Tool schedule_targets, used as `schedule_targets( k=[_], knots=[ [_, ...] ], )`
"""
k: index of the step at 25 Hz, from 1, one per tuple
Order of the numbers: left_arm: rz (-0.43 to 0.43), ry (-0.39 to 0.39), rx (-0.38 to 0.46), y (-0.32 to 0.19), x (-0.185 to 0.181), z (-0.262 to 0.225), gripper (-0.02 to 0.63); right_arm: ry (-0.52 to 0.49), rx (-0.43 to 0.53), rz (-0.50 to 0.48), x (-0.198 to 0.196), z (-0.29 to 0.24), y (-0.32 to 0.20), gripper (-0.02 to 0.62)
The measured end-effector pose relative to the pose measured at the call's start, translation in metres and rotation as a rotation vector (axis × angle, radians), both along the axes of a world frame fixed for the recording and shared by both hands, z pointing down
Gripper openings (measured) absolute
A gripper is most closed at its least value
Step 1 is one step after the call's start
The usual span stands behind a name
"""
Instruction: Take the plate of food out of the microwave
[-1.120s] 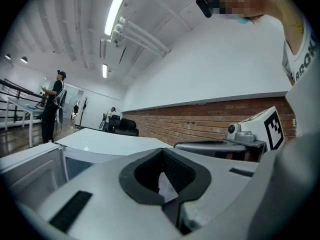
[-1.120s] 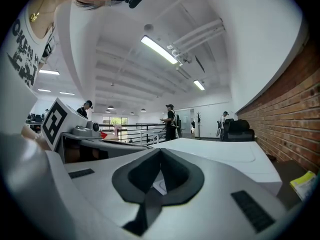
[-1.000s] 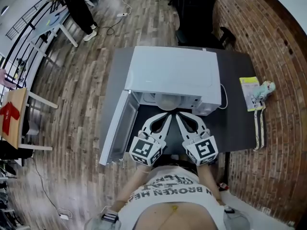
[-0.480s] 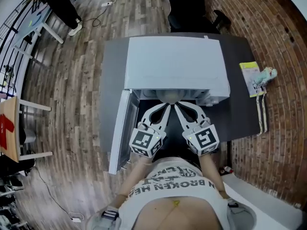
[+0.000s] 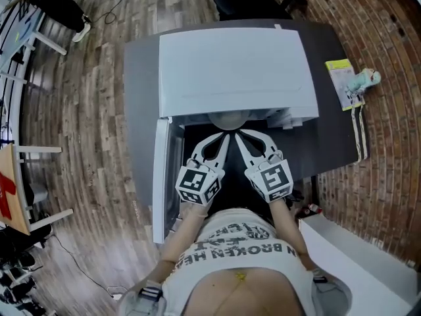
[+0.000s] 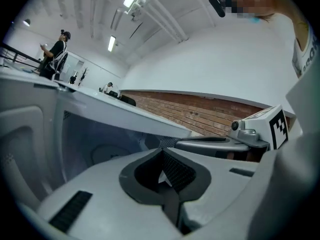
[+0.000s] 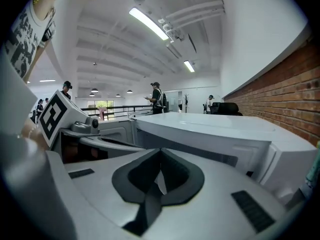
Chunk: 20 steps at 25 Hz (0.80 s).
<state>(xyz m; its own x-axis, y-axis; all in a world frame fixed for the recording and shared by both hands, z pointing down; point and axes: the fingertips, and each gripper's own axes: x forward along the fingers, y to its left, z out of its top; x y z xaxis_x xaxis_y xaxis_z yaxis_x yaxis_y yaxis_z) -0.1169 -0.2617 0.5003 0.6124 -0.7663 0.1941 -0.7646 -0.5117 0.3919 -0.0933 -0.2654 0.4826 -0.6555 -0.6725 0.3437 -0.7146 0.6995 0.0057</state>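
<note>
**Plate at the microwave mouth, both grippers clamped on its near rim**

Plate (image 5: pixel 230 120): pale and round. It sits in the open front of the microwave (image 5: pixel 233 71), half under the top panel. What lies on it cannot be made out.

Microwave: white, filling the middle of the dark table (image 5: pixel 140 104), its opening towards the near edge. The door (image 5: pixel 160 176) is swung out on the left side and reaches past the table's near edge.

Left gripper (image 5: pixel 225 137): jaws together, with a thin pale sliver of the plate's rim pinched between the pads.

Right gripper (image 5: pixel 238 135): jaws likewise together on the rim, just beside the left gripper's tips.

Booklet (image 5: pixel 342 83): yellow-green, lying at the table's right edge, with a small pale toy (image 5: pixel 365 79) just beside it.
</note>
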Motion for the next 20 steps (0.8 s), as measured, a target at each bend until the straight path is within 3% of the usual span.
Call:
schedule_targets(
  k=[8, 13, 16, 20],
  knots=[
    [-0.054, -0.058, -0.096, -0.015, 0.000, 0.054, 0.006, 0.064, -0.085, -0.023, 0.009, 0.055, -0.018, 0.008],
    [-0.053, -0.053, -0.184, -0.019, 0.002, 0.087, 0.006, 0.075, -0.151, -0.020, 0.013, 0.085, -0.025, 0.008],
    [-0.025, 0.031, -0.247, -0.022, 0.011, 0.100, 0.006, 0.029, -0.205, 0.006, 0.019, 0.101, -0.030, 0.008],
    [-0.035, 0.240, -0.350, -0.023, 0.016, 0.111, 0.008, -0.178, -0.343, 0.101, 0.034, 0.115, -0.038, 0.009]
  ],
)
